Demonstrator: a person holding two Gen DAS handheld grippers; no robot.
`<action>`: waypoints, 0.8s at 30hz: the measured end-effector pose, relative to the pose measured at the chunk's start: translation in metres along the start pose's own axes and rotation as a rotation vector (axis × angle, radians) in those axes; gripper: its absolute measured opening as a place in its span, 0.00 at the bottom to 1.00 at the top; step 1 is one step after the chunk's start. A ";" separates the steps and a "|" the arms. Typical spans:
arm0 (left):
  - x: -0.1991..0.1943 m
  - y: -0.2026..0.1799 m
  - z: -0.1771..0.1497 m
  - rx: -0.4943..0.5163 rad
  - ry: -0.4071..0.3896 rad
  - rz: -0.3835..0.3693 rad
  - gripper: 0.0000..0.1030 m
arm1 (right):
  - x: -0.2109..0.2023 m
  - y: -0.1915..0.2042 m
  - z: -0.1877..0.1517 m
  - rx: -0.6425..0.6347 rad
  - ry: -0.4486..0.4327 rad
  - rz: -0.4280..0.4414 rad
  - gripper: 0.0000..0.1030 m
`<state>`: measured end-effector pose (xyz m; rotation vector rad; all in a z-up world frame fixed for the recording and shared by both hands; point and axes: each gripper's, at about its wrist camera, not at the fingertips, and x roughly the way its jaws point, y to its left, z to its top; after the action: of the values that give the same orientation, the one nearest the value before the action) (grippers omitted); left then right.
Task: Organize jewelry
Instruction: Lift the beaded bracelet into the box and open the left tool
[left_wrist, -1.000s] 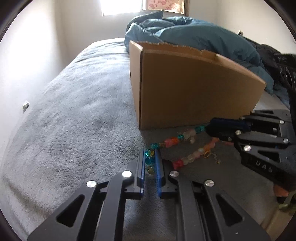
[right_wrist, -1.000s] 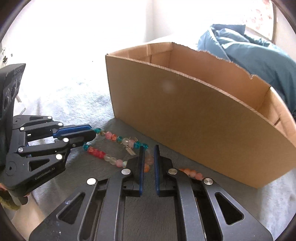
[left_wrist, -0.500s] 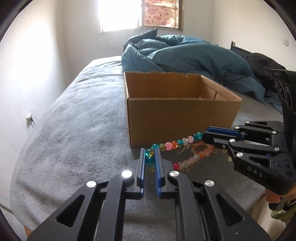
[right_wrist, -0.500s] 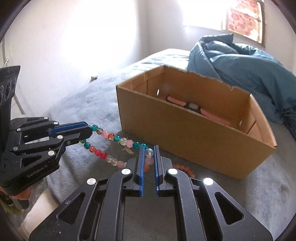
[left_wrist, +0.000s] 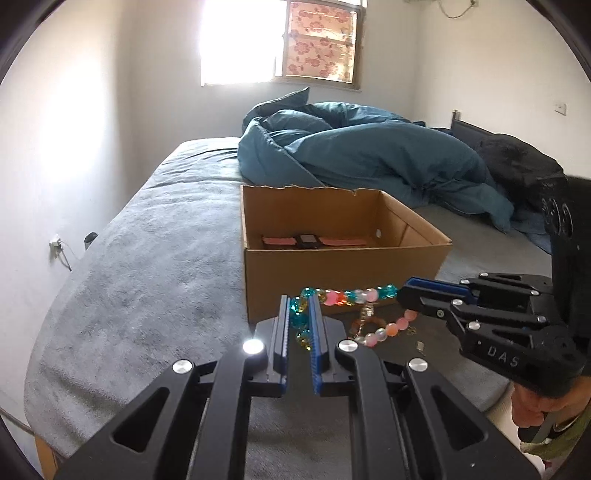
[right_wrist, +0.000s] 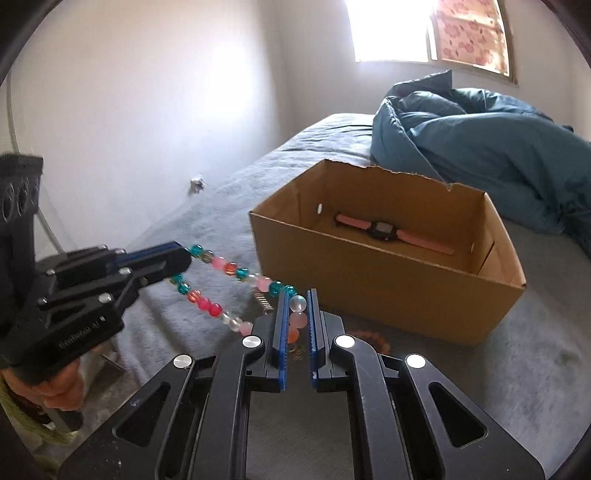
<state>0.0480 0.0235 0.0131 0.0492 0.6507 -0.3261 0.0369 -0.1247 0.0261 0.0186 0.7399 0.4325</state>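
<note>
At the far left of the right wrist view, the left gripper (right_wrist: 184, 258) comes in from the side with a hand (right_wrist: 55, 391) beneath its handle. Its jaws are nearly together and pinch one end of a beaded necklace (right_wrist: 229, 269), teal beads sitting right at the blue pads. From there two strands of teal, pink, red and clear beads run rightward, hanging clear of the grey blanket (right_wrist: 535, 369). They reach the right gripper (right_wrist: 295, 321), whose jaws are likewise drawn close, clamped on a clear bead and the pale pink ones below it. So the necklace is strung between the two grippers, just in front of the cardboard box (right_wrist: 369, 280). A small metal charm (right_wrist: 263, 302) dangles from the upper strand. Further right, inside the open box, a pink-strapped watch (right_wrist: 391, 232) lies flat on the bottom near the far wall. Behind the box, a rumpled blue duvet (right_wrist: 480, 147) lies heaped on the bed.
</note>
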 end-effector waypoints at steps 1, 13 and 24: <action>0.000 0.000 -0.003 -0.004 0.010 -0.010 0.08 | 0.000 -0.002 -0.003 0.013 0.006 0.008 0.07; 0.076 -0.004 -0.061 -0.019 0.233 -0.037 0.08 | 0.065 -0.039 -0.052 0.169 0.216 0.002 0.07; 0.088 0.006 -0.058 -0.058 0.226 -0.053 0.08 | 0.067 -0.049 -0.043 0.139 0.202 -0.030 0.21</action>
<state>0.0813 0.0132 -0.0862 0.0138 0.8862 -0.3560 0.0710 -0.1492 -0.0580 0.0949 0.9672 0.3564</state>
